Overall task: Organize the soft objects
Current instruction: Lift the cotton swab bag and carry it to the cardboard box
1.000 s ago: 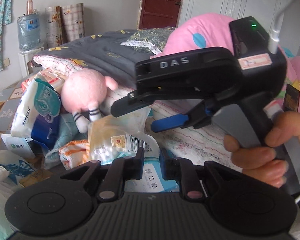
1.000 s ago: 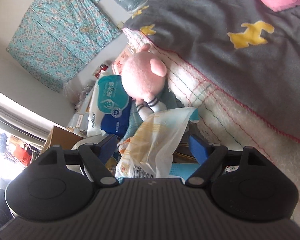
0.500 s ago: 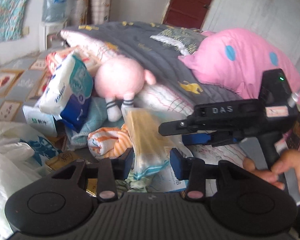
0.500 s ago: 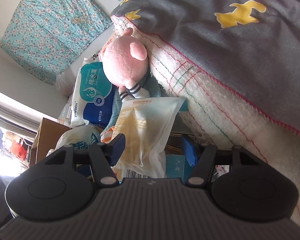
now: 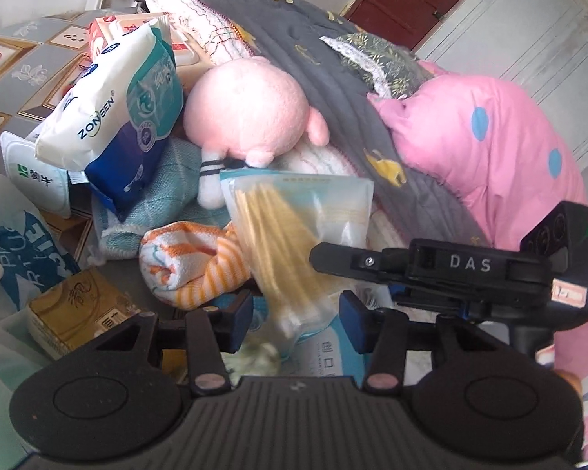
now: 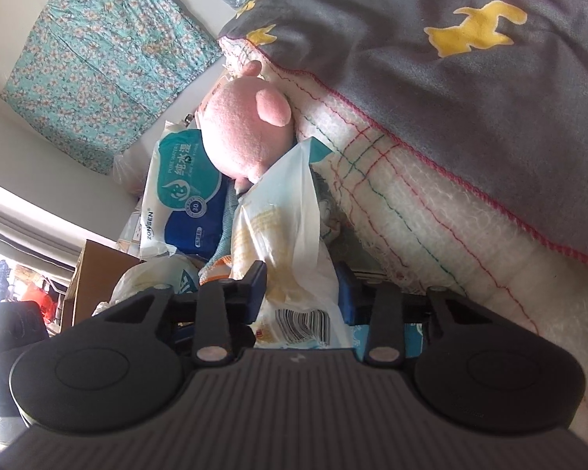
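Note:
A clear bag of yellow cotton swabs [image 5: 294, 227] stands upright in front of a pink plush toy [image 5: 247, 113]. Its lower end hangs between the blue pads of my left gripper [image 5: 296, 315], whose jaws are opening and no longer press on it. In the right wrist view the same bag [image 6: 286, 243] fills the gap of my right gripper [image 6: 300, 293], whose jaws are closing with both pads against the plastic. One black finger of the right gripper [image 5: 345, 260] reaches across the bag from the right. An orange striped towel [image 5: 184, 266] lies rolled to the left of the bag.
A white-and-blue pack of wipes [image 5: 113, 109] and a teal cloth [image 5: 164, 192] lie left of the plush. A grey quilt [image 5: 313, 78] and pink pillow [image 5: 482, 133] rise behind. A gold box [image 5: 78, 309] and white plastic bag [image 5: 19, 243] sit at the lower left.
The left jaws, shut on the bag's lower edge a second ago, have parted while the left hand rolled and shifted. The right jaws have narrowed from wide apart onto the bag.

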The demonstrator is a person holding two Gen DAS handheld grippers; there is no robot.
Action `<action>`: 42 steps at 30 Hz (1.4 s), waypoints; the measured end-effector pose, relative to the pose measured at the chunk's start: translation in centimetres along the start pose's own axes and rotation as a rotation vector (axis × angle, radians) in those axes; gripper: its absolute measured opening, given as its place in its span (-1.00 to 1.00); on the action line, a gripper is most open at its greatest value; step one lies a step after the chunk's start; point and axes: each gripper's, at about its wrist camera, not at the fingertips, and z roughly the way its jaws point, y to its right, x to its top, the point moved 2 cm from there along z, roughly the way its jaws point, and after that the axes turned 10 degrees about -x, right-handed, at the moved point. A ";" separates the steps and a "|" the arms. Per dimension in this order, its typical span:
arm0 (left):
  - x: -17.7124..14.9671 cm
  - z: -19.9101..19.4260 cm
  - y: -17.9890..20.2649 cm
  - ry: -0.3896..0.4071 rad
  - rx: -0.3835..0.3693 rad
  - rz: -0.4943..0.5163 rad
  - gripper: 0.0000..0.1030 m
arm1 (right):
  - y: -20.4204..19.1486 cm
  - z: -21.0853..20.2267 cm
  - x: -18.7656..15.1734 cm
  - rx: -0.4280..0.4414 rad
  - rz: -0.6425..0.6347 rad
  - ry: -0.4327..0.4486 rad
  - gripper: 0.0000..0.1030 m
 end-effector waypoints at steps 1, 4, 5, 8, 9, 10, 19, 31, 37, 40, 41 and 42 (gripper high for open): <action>0.1 -0.1 0.0 0.002 -0.009 -0.008 -0.11 | -0.2 -0.2 0.0 0.008 0.002 -0.002 -0.39; 0.0 -0.5 0.6 0.015 -0.019 0.000 -0.12 | -0.8 -0.9 -0.3 0.013 -0.010 0.011 -0.41; -0.1 -0.8 0.9 0.021 -0.018 0.010 -0.13 | -1.0 -1.2 -0.4 0.016 -0.011 0.015 -0.41; -0.3 -2.1 1.8 0.045 -0.025 0.034 -0.14 | -1.9 -2.6 -0.5 0.028 -0.024 0.033 -0.42; -0.3 -2.6 2.1 0.057 -0.028 0.039 -0.14 | -2.2 -3.3 -0.6 0.034 -0.032 0.044 -0.42; -0.4 -3.3 2.5 0.070 -0.030 0.047 -0.14 | -2.6 -3.8 -0.6 0.040 -0.038 0.053 -0.42; -0.9 -11.0 5.7 0.229 0.046 0.136 -0.25 | -8.7 -8.7 -1.3 0.160 -0.140 0.109 -0.42; -3.4 -26.1 1.2 0.392 0.391 0.034 -0.31 | -26.4 -5.2 -5.9 0.396 -0.388 -0.121 -0.42; -3.0 -33.2 -5.7 0.421 0.496 -0.123 -0.40 | -37.8 -0.9 -9.0 0.396 -0.546 -0.250 -0.39; -2.2 -35.6 -9.9 0.409 0.535 -0.203 -0.43 | -42.5 1.8 -10.2 0.362 -0.609 -0.297 -0.39; -1.8 -36.3 -11.4 0.398 0.549 -0.234 -0.44 | -44.1 3.1 -10.5 0.350 -0.618 -0.324 -0.39; -1.5 -36.9 -12.7 0.387 0.560 -0.253 -0.44 | -45.3 4.3 -10.8 0.335 -0.617 -0.352 -0.39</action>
